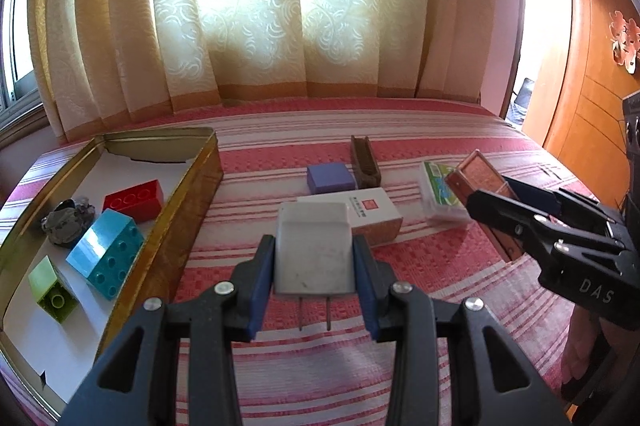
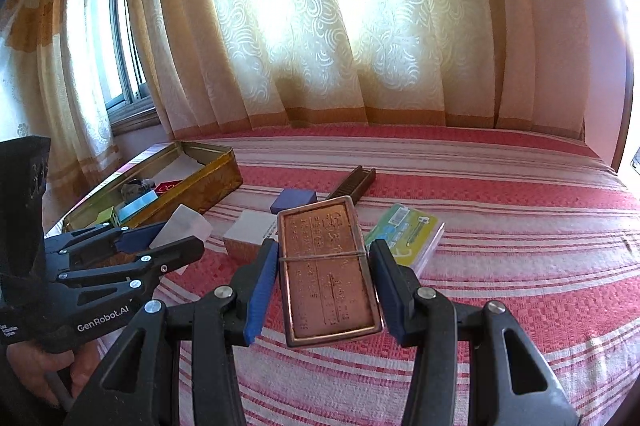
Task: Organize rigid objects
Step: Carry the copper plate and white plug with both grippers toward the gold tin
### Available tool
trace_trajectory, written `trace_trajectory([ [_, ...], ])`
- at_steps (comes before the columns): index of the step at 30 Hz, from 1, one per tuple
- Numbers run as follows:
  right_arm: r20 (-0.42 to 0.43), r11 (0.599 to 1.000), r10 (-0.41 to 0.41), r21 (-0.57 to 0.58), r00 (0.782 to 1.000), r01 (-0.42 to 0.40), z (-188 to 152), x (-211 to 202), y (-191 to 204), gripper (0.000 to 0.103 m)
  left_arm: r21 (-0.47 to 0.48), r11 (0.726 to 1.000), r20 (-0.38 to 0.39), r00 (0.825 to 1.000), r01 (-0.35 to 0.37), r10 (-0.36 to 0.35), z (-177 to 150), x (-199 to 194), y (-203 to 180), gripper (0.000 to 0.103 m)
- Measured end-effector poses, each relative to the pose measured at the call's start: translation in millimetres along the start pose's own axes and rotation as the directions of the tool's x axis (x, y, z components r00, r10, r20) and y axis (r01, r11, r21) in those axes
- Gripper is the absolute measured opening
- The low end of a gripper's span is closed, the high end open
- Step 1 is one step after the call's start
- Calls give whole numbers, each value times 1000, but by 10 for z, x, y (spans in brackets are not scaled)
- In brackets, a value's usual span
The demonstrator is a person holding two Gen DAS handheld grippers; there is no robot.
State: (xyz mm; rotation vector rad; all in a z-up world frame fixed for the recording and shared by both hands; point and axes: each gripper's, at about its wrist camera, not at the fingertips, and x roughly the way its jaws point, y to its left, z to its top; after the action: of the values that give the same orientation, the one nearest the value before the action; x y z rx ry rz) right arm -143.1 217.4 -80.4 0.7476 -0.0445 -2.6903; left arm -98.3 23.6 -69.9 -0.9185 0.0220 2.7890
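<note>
Left wrist view: my left hand-held gripper (image 1: pixel 314 258) is clamped on a white plastic plug adapter (image 1: pixel 314 250), prongs toward me, above the red-striped bed (image 1: pixel 420 306). The gold rectangular tin (image 1: pixel 192 202) with toy bricks sits at 9 o'clock.

Right wrist view: my right hand-held gripper (image 2: pixel 326 280) is clamped on a copper-coloured flat rectangular case (image 2: pixel 330 270); the tin lies at 10 o'clock.

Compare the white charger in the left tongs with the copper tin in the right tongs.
The white charger is a plain, chunky block with two metal prongs; the copper tin is flat, long and embossed, with a rubber band around it. The charger is white plastic, the tin shiny metal. Both are gripped by their sides above the striped bedcover, in the left tongs and right tongs.
</note>
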Motion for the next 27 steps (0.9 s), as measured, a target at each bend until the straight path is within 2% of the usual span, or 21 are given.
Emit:
trace_trajectory([
  [27, 43, 1000, 11, -29, 999, -10, 45, 75, 218, 50, -36, 999, 26, 999, -27, 28, 46, 34, 226, 37],
])
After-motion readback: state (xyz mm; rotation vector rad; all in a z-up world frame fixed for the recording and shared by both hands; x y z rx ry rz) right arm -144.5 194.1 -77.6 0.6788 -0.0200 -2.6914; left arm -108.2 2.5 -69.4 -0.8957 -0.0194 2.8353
